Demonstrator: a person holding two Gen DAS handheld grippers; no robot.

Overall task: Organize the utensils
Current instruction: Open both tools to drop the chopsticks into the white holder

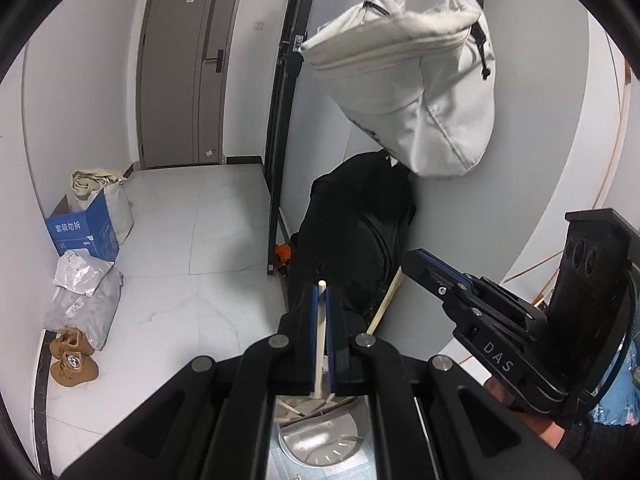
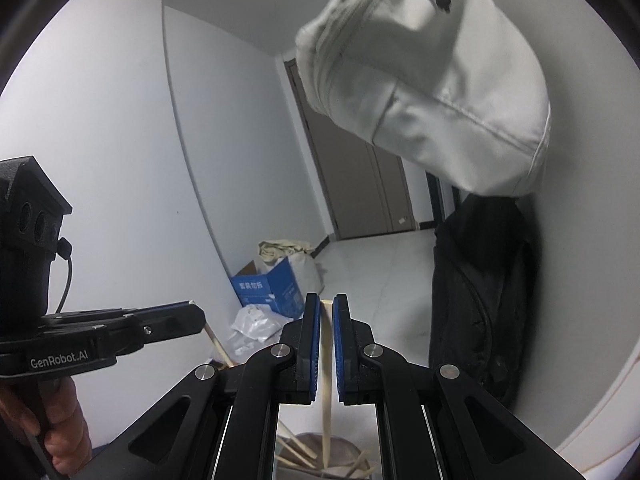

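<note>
My left gripper (image 1: 321, 294) is shut on a pale wooden chopstick (image 1: 319, 340) that stands upright, its lower end in a round metal holder (image 1: 320, 436) below. My right gripper (image 2: 327, 306) is shut on another chopstick (image 2: 327, 360), also upright, its lower end in the same metal holder (image 2: 308, 440). Several more chopsticks (image 2: 294, 454) lean inside the holder. The right gripper shows in the left wrist view (image 1: 416, 264) with its chopstick (image 1: 386, 298) hanging below. The left gripper shows in the right wrist view (image 2: 192, 314) with its chopstick (image 2: 218, 346).
A white bag (image 1: 408, 80) hangs above, close to both grippers. A black backpack (image 1: 360, 232) leans on the wall behind. A blue box (image 1: 84, 232), plastic parcels (image 1: 84, 296) and brown boots (image 1: 72, 360) lie on the tiled floor at left. A grey door (image 1: 180, 64) is far back.
</note>
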